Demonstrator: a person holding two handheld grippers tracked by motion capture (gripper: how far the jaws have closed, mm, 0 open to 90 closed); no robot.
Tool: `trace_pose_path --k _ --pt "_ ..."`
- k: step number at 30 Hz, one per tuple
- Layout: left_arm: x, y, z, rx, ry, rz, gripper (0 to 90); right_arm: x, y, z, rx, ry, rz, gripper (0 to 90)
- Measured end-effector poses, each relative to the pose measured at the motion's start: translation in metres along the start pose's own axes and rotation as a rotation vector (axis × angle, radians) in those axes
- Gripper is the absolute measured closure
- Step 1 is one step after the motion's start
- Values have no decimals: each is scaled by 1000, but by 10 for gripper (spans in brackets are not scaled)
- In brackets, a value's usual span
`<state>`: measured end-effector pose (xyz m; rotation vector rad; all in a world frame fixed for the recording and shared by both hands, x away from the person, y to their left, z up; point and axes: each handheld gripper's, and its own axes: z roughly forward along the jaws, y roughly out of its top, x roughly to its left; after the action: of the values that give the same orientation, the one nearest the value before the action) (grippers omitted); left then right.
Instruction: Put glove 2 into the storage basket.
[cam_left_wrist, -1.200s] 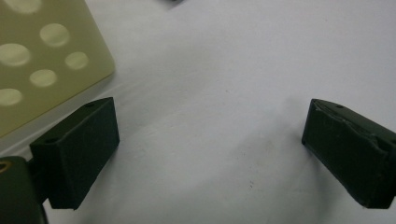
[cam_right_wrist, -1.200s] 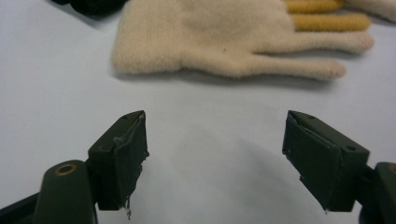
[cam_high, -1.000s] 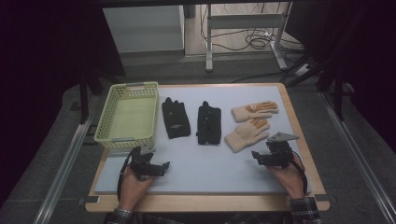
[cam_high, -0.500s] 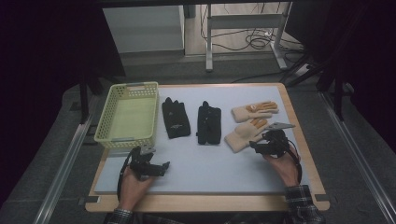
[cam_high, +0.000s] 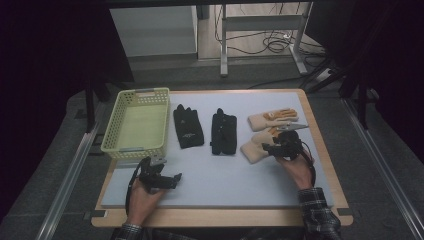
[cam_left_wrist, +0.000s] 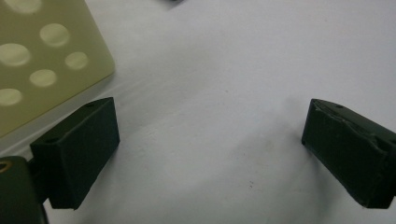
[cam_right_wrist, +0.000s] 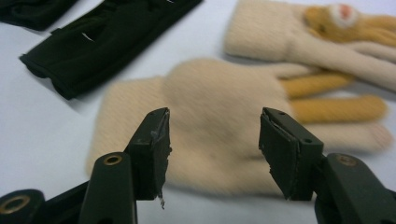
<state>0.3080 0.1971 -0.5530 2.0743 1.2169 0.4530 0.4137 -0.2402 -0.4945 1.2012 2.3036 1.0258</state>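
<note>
1. Right gripper (cam_right_wrist: 212, 149): the jaws stand partly open and have just been closing. The near beige glove (cam_right_wrist: 205, 135) lies between and beyond the pads; no pad presses on it, so nothing is held.
2. Left gripper (cam_left_wrist: 208, 149): the jaws stand wide open over bare table mat (cam_left_wrist: 224, 70), with nothing between them. It rests at the near left of the table, just in front of the yellow basket (cam_high: 120, 142).
3. Location of the work item: the near beige glove lies flat at the right of the table, palm area facing the right gripper, its yellow-tipped fingers pointing right. The far beige glove (cam_high: 272, 118) lies just behind it, close enough that the two may touch.
4. Risk, thin pinch: if the pads close above the knit instead of into it, they catch only loose fibres and the glove is likely to slip out on lifting.
5. Risk, double pick: a bite taken too far back can snag the far glove's cuff and drag both.
6. Risk, mat contact: a steep approach can drive the pads into the mat and bunch the glove.
7. Risk, neighbours: the two black gloves (cam_high: 188, 126) (cam_high: 223, 131) lie at centre, between the beige glove and the basket; a low carry toward the basket can sweep them out of place.
</note>
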Motion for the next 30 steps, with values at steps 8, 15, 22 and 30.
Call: trace_pose_path --k 8,15,22,30 --pt "0 0 0 3 -1 3 45 21 18 21 11 56 -63 444" --pt "0 0 0 3 -2 2 45 43 38 44 23 92 -109 520" --pt "0 0 0 4 -3 2 45 59 54 68 34 99 -151 634" --pt "1 0 0 3 -4 2 45 75 76 102 54 82 -189 394"
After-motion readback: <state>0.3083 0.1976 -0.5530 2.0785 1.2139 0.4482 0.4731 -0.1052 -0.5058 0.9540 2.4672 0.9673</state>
